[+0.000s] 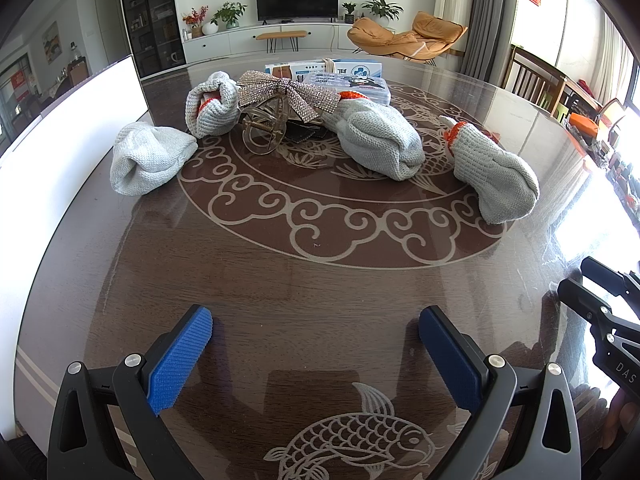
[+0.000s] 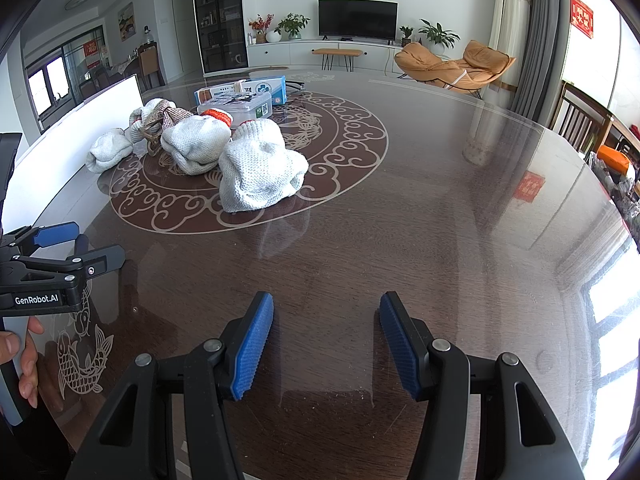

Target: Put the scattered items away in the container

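Left wrist view: left gripper (image 1: 316, 354) jaws wide, nothing between them, over bare glass-topped table (image 1: 320, 280) near its near edge. Open room from the blue pads (image 1: 180, 360) up to the scroll ring. Past that, four rolled grey gloves across the middle: far-left glove (image 1: 150, 160) nearest the left edge, second glove (image 1: 212, 106), third glove (image 1: 380, 140), right glove (image 1: 494, 172). Rhinestone bow clip (image 1: 280, 96) sits between second and third, touching both. Clear plastic box (image 1: 360, 86) just behind, toward the far edge. White board (image 1: 72, 120) stands along the left edge. Right gripper's arm intrudes at the right.

Right wrist view: right gripper (image 2: 326, 344) jaws partly spread, empty, above bare table. Right half of the table clear to its edge. Glove cluster and box upper left, well apart. Left gripper at the left edge, held by a hand (image 2: 20, 360).
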